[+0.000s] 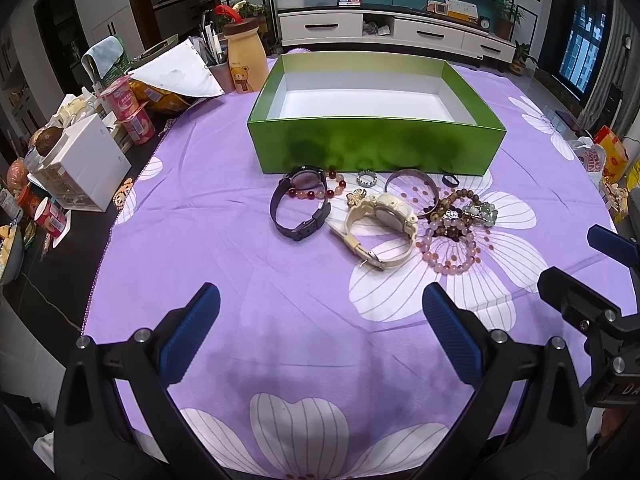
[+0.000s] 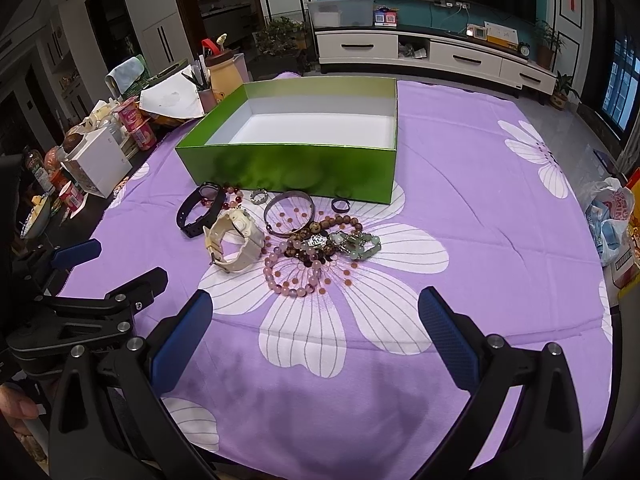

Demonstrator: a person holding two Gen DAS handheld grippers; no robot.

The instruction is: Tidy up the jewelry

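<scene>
Left gripper: black angular frame, ribbed blue pads, round silver screws.
Right gripper: same black frame, blue ribbed pads, silver screw heads.

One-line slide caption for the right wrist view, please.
Open right gripper hovers over the purple cloth, facing a jewelry pile before an empty green box.

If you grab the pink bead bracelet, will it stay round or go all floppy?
The pink bead bracelet will probably go floppy: it lies in a loose, uneven loop on the tablecloth, so it looks strung rather than stiff. Its smooth round beads might slip between the fingers. It touches other bracelets, so it may drag them along.
</scene>
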